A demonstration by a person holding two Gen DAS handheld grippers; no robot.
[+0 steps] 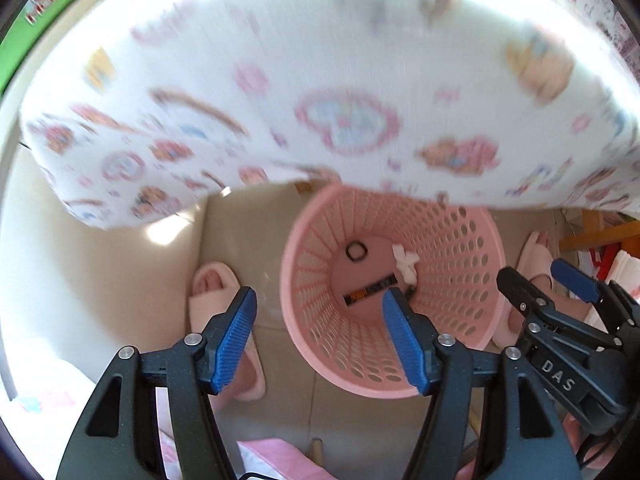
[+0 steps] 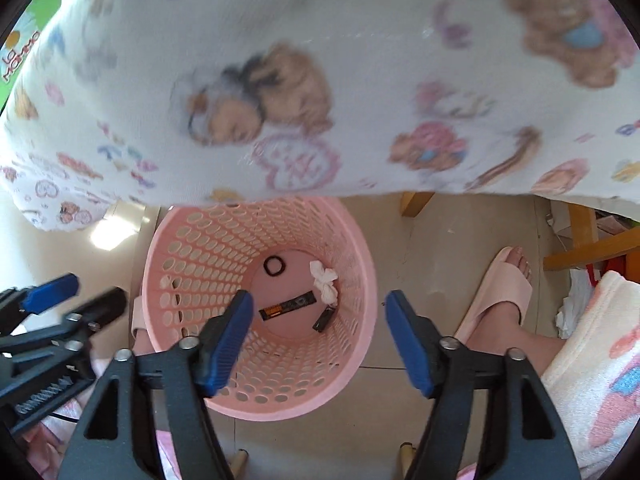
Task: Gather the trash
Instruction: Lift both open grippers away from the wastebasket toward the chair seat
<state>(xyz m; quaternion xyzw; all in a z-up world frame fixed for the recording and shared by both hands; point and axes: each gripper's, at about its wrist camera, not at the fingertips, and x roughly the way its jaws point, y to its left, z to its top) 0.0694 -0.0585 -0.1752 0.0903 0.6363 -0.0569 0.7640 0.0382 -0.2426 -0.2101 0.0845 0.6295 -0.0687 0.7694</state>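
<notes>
My left gripper (image 1: 320,336) and right gripper (image 2: 320,340), jaws wide and empty, above one pink basket (image 2: 256,400), four trash items inside: hair tie (image 2: 274,267), tissue (image 2: 325,280), two wrappers (image 2: 286,307).

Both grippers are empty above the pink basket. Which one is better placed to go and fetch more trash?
Neither clearly. The left gripper and right gripper both hang open over the basket, and no loose trash shows outside it.
</notes>
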